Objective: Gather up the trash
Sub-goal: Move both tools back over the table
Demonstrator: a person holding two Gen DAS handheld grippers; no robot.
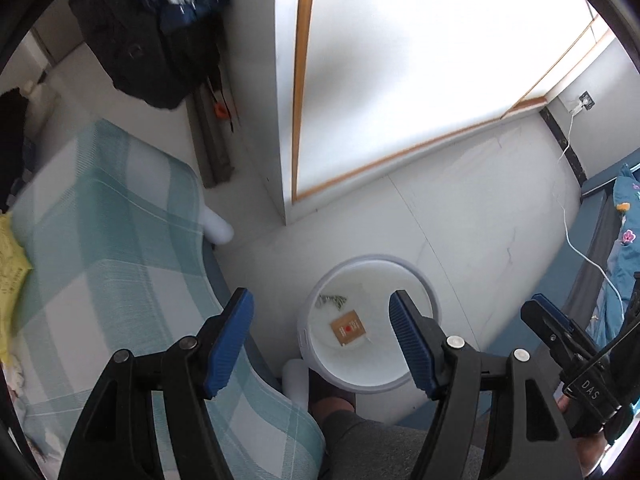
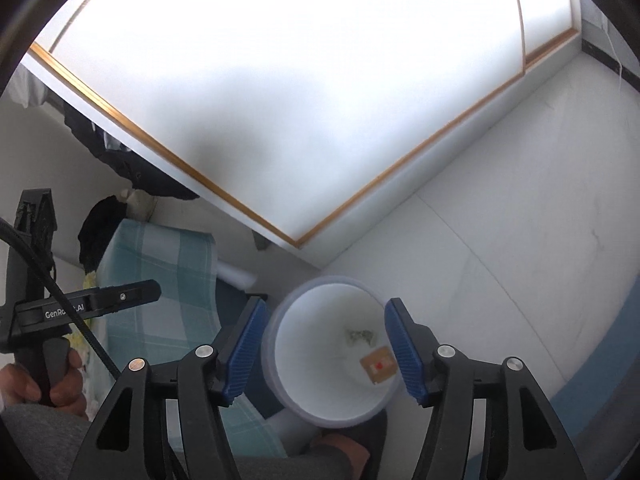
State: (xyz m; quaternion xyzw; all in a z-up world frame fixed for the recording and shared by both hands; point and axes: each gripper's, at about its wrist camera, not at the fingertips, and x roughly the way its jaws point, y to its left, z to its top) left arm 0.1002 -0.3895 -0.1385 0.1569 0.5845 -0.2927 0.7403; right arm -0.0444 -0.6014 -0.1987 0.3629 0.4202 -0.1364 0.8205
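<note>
Both grippers hung over the white bin point(image 1: 370, 320) on the floor, left gripper point(image 1: 322, 344) and right gripper point(image 2: 326, 346) with jaws wide apart and empty; brown packet point(image 1: 349, 327) and crumpled scrap point(image 2: 360, 336) lay inside; a careless descent could tip that light bin.

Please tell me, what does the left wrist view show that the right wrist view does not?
Only the left wrist view shows the dark jacket hanging by the wall, the wall socket with its white cable, and the floral blue bedding. Only the right wrist view shows the hand holding the left gripper. Both show the white bin with a brown packet inside, the checked cushion and the open right gripper.
</note>
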